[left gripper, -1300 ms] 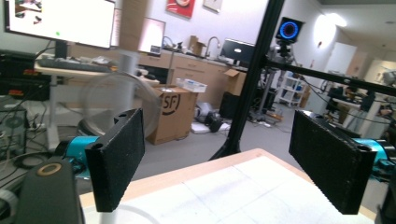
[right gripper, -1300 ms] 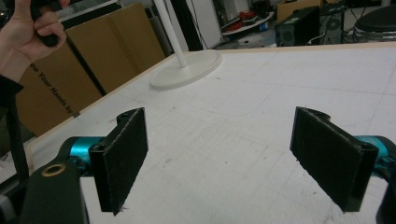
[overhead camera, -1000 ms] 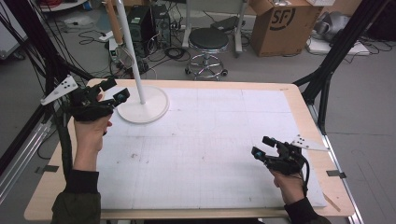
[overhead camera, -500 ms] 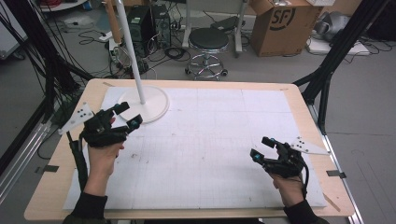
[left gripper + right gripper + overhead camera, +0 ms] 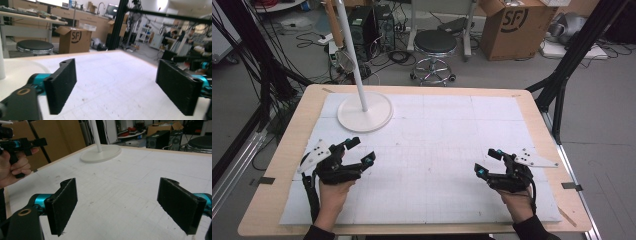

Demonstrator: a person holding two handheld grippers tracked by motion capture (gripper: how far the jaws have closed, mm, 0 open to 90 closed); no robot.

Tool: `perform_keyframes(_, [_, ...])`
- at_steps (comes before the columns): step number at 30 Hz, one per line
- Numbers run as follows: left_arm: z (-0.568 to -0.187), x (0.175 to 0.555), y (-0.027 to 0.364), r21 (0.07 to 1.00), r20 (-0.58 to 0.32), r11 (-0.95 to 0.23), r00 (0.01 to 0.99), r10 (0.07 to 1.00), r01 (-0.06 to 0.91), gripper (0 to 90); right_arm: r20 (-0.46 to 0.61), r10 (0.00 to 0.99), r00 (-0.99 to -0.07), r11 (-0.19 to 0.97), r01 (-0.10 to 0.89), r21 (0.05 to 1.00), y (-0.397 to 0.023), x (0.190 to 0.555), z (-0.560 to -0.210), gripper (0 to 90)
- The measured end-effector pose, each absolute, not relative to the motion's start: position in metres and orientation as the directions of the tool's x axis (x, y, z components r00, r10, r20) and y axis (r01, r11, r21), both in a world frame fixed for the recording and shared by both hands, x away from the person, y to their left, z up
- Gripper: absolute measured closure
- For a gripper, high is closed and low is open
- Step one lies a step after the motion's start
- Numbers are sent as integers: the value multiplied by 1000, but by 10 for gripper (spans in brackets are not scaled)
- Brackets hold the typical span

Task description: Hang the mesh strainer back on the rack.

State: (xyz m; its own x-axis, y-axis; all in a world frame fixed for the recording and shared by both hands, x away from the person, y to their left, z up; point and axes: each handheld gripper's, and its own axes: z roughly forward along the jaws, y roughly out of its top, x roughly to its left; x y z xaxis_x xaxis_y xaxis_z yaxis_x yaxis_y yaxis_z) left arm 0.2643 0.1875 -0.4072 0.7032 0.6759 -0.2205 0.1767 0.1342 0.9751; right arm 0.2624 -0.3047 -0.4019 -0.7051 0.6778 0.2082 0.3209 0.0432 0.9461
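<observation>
My left gripper [image 5: 362,150] hovers low over the near left part of the white mat [image 5: 437,145], held in a hand that comes in from the bottom. Its jaws have just been opening and now stand wide with nothing between them [image 5: 117,87]. My right gripper [image 5: 487,162] rests low over the near right part of the mat, also open and empty [image 5: 117,205]. In the right gripper view the left gripper [image 5: 25,143] and its hand appear at the upper left.
A white lamp stand with a round base [image 5: 364,112] and a thin pole [image 5: 352,50] stands on the mat's far left. The wooden table [image 5: 287,150] frames the mat. Behind the table are a black stool [image 5: 434,42] and a cardboard box [image 5: 512,25].
My left gripper has moved from beside the lamp base toward the near edge and down to the mat, with its jaws a little wider. The right gripper has stayed put.
</observation>
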Motion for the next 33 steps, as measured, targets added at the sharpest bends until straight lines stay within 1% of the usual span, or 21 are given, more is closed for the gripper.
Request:
perform_keyframes(3, [-411,257,179,976,-214,113,721,659,186,157,200,676,-710,61,324,944,-301,261,-404,152])
perform_keyframes(7, [-416,248,172,981,-182,70,720,670,182,159,194,675,-712,72,325,943,-298,262,-406,150])
perform_keyframes(16, [-427,241,175,976,-208,92,721,661,198,159,170,683,-710,108,328,938,-298,261,-413,149])
perform_keyframes(26, [-429,240,174,980,-180,65,716,675,185,159,177,686,-706,109,340,934,-299,262,-416,148])
perform_keyframes(33, [-428,239,174,982,-177,70,720,671,175,159,177,688,-704,109,341,934,-298,262,-415,148])
